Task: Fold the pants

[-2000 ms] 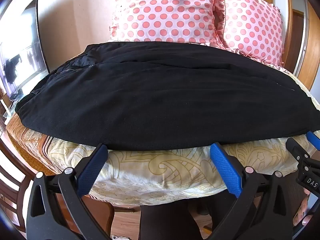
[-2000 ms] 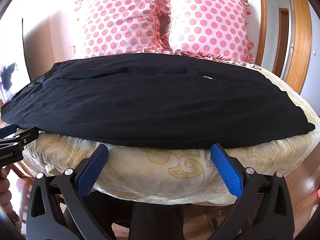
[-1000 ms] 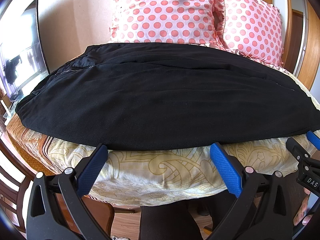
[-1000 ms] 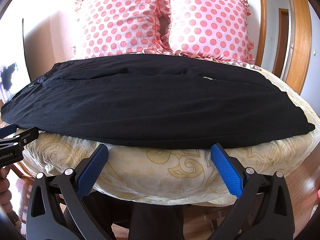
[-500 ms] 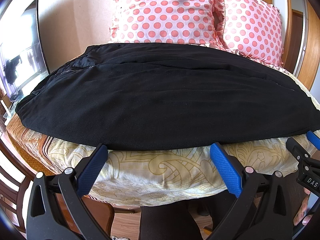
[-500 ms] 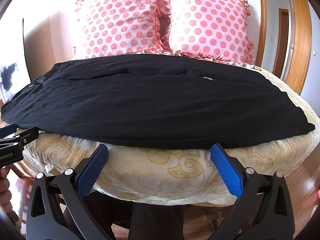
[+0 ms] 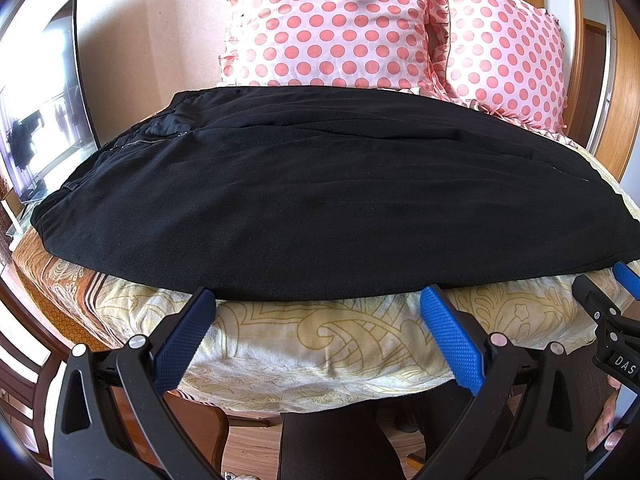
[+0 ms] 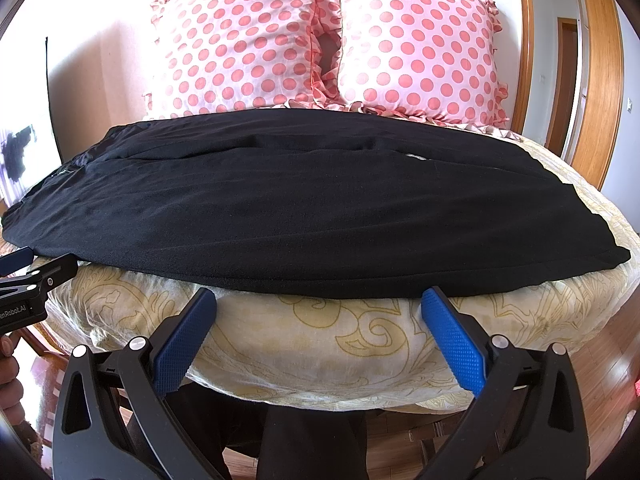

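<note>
I see the black pants spread flat across the bed, lengthwise from left to right, with the waistband and zipper at the left end and the leg hems at the right end. Their near edge lies just beyond both tools.

My left gripper sits at the near edge of the bed with its jaws wide apart and holding nothing; its blue pads rest against the yellow patterned cover, just short of the fabric. My right gripper is placed the same way further right, jaws apart and empty, pads near the pants' edge.

2 pink polka-dot pillows stand at the far side. A screen stands at the far left.
</note>
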### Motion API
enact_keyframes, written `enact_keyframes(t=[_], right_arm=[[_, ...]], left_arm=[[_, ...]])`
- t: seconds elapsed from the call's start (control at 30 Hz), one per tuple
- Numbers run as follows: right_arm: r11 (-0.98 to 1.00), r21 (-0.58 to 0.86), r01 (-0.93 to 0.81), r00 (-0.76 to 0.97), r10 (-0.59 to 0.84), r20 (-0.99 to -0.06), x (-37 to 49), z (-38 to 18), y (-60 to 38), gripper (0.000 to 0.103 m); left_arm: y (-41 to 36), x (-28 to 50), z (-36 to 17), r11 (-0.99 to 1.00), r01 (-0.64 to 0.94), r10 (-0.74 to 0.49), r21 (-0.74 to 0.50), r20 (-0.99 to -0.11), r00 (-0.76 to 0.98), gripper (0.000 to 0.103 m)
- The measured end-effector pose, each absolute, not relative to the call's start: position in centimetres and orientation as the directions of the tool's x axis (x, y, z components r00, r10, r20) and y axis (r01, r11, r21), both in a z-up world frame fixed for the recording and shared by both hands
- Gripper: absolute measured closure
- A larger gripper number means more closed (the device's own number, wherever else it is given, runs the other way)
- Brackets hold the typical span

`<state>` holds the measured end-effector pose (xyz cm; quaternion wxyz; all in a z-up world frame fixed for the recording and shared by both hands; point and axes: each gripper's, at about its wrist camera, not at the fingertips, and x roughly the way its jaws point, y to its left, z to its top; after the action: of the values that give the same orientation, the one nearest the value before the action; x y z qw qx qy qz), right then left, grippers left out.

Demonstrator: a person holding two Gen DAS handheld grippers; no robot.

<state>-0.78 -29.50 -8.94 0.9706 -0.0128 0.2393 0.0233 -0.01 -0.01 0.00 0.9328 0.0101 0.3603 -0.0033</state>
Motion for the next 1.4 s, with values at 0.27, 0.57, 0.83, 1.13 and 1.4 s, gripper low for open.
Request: enact_keyframes(t=[0.27, 0.57, 0.83, 1.13, 1.4], right_arm=[[0.999, -0.014, -0.052, 0.884, 0.039, -0.465, -0.78, -8.94, -29.50, 0.001], [0.999, -0.014, -0.052, 0.884, 0.039, -0.465, -0.75, -8.95, -29.49, 0.001], [0.999, -0.014, -0.052, 0.884, 0.039, -0.466, -0.73, -8.92, -29.48, 0.001], [0.998, -0.016, -0.053, 0.883, 0.039, -0.467, -0.65, -8.66, -29.40, 0.001], [0.997, -0.015, -0.073, 0.878, 0.057, -0.475, -0.44, -8.38, -29.53, 0.001]], left_arm=[[-0.01, 0.00, 0.01, 1.000, 0.014, 0.001, 0.016, -0.672, 0.741, 0.002], [0.00, 0.00, 0.02, 1.000, 0.013, 0.001, 0.016, -0.671, 0.741, 0.002], [0.00, 0.00, 0.01, 1.000, 0.014, 0.001, 0.017, -0.671, 0.741, 0.002], [0.00, -0.01, 0.01, 1.000, 0.014, 0.001, 0.017, -0.670, 0.742, 0.002], [0.04, 0.13, 0.11, 1.000, 0.014, 0.001, 0.016, -0.675, 0.738, 0.002]])
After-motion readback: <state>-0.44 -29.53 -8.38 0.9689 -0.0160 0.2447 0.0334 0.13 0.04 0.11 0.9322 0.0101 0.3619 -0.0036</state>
